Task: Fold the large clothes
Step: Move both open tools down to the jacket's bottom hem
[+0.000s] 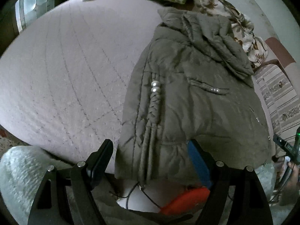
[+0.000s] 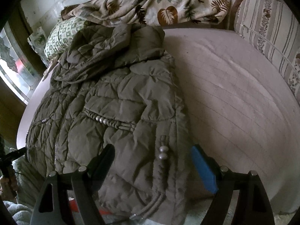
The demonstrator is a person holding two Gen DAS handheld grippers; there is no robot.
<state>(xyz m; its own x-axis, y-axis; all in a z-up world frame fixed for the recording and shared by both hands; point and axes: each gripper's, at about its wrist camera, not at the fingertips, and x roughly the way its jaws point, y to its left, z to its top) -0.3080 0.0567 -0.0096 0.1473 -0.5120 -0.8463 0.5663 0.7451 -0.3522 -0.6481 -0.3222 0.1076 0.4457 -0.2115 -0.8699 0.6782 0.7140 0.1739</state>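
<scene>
Left wrist: we see left tongs (image 1: pixel 150 153) and right tongs (image 2: pixel 152 159) agape, empty, over jacket (image 1: pixel 189 101) hem; sides folded in, crosswise fold remains.

Left gripper (image 1: pixel 150 150): black angular finger arms, round silver screw heads at the pivots, one finger black-padded, the other with a blue pad (image 1: pixel 198 165). Right gripper (image 2: pixel 152 154): same build, black arms, silver screws, blue pad (image 2: pixel 203 168) on one finger, black on the other.
</scene>
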